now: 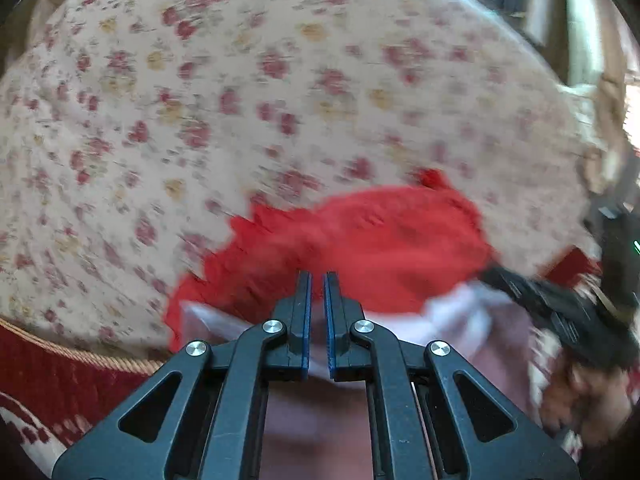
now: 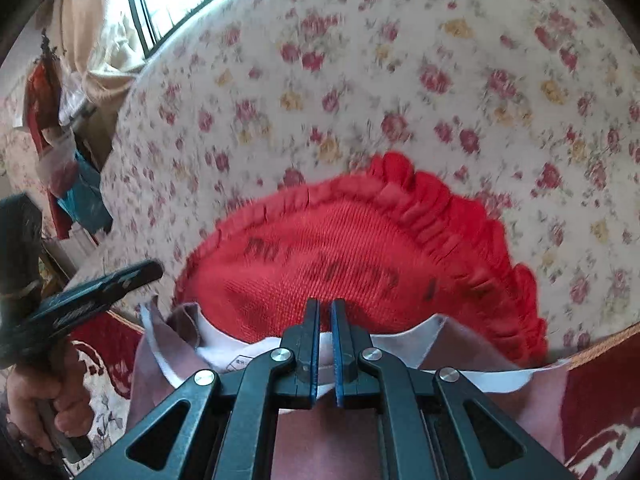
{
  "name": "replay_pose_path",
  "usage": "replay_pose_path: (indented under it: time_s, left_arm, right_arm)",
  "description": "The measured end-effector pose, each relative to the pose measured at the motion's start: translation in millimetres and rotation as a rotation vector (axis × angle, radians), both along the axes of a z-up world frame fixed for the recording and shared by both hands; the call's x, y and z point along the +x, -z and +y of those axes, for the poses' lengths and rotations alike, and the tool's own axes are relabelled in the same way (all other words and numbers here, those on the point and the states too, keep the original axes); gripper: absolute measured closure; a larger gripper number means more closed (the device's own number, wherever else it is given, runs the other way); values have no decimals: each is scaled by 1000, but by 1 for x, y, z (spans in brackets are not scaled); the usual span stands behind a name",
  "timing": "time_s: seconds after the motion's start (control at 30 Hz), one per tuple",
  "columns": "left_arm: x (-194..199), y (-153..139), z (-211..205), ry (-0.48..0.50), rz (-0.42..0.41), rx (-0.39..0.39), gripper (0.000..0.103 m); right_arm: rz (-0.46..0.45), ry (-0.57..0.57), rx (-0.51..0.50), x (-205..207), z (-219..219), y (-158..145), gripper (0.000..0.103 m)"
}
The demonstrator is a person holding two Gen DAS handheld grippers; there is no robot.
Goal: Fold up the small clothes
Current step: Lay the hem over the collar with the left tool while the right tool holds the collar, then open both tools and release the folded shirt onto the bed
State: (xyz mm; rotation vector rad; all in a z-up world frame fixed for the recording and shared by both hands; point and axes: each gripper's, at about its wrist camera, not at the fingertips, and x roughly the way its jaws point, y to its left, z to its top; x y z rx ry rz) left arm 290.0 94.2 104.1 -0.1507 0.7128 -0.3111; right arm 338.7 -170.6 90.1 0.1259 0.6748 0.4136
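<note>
1. My left gripper (image 1: pixel 317 280) has its fingers nearly together, pinching pale pink cloth (image 1: pixel 316 412).
2. My right gripper (image 2: pixel 325 306) likewise clamps that cloth's white-lined edge.
3. A red knitted garment (image 2: pixel 352 264) with a ruffled border lies on the floral bedsheet (image 2: pixel 360 80), just beyond both grippers.

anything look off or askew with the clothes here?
Nothing damaged. The red knit garment lies bunched on the floral bed, its ruffled trim curving unevenly, overlapping a pink-and-white garment that hangs off the bed's edge. Both the left tool and right tool sit over that overlap, nearly closed; grip unclear.
</note>
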Motion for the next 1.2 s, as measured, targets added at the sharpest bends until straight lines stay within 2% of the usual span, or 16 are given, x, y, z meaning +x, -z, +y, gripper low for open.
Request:
replay_pose_path:
  time_s: [0.1,0.23,0.37,0.47,0.57,0.7,0.8,0.9,0.97,1.2]
  left_arm:
    - [-32,14,-21,102,9,-1,100]
    - [-42,45,-49,141,72,41,100]
    - [-25,54,-64,136,98,47,100]
    - [-4,54,-70,117,94,70,100]
    - [18,43,-62,60,62,55,100]
    - [35,38,-47,1,68,16,100]
    - [24,38,-35,-10,64,9,100]
    - [3,36,-26,-32,56,40,100]
    - [-13,32,-17,-41,67,16,100]
    - [-81,24,3,-81,109,-38,100]
  right_arm:
    - [-33,-16,42,-24,-11,-10,100]
    - [-29,-81,10,-59,-6,-2,100]
    - [12,-139,-74,-69,12,21,100]
    - [59,-153,-80,-59,23,37,100]
    - [36,-159,-65,-47,30,38,100]
    - [44,-125,-3,-20,37,33,100]
    - [65,-89,11,-10,38,32,100]
    - [58,-77,12,-16,39,25,100]
    - [43,-78,10,-27,39,18,100]
    - [-26,-32,-93,-79,43,-16,100]
